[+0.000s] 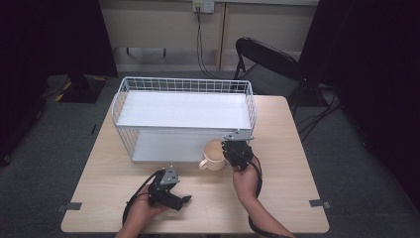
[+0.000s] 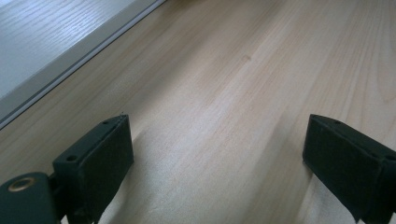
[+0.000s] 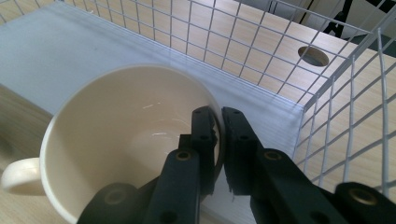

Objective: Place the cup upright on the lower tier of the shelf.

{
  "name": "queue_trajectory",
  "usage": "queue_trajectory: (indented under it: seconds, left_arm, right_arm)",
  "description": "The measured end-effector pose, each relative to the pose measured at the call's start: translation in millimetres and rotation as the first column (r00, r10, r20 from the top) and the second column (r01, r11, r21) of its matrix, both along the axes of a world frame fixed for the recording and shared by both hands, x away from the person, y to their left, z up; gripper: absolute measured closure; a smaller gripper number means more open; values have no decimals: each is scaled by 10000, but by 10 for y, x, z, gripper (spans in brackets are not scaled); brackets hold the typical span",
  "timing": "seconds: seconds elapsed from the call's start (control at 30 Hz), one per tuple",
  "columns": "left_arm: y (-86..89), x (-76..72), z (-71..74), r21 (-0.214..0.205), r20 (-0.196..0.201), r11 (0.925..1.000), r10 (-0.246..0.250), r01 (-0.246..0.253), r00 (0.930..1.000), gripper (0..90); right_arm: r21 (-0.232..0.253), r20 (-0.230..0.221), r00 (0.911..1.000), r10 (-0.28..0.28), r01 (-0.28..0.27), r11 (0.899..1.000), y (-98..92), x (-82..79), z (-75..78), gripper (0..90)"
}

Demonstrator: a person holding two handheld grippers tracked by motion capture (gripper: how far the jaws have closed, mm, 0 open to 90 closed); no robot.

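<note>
Cream ceramic cup [image 1: 214, 155] with a loop handle stands upright on the light wooden worktop [image 1: 292, 173], just in front of the open lower level of the white wire shelf basket [image 1: 183, 116]; its handle points toward seven o'clock in the high view. The right gripper [image 1: 233, 148] is clamped on the cup's rim at the three o'clock side. In the right gripper view one black jaw sits inside the cup [image 3: 126, 140] and the other outside, the wall pinched between them. The left gripper [image 1: 185, 199] rests low over the worktop at about seven o'clock from the cup, well apart from it. In the left gripper view its jaws stand wide apart with bare wood between them.
</note>
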State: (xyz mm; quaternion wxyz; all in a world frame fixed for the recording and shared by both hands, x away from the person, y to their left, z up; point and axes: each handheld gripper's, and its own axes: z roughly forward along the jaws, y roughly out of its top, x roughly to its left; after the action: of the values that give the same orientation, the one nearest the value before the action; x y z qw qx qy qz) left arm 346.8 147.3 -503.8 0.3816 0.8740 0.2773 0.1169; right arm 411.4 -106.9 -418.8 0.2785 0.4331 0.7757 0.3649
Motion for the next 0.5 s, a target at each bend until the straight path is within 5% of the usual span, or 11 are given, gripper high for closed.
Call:
queue_trajectory:
  seconds: [0.5]
  left_arm:
    - [0,0,0,2,-1,10000,-2,2,10000,81]
  right_arm:
    - [530,287,9986,-438,422,9977,17,51,-48,834]
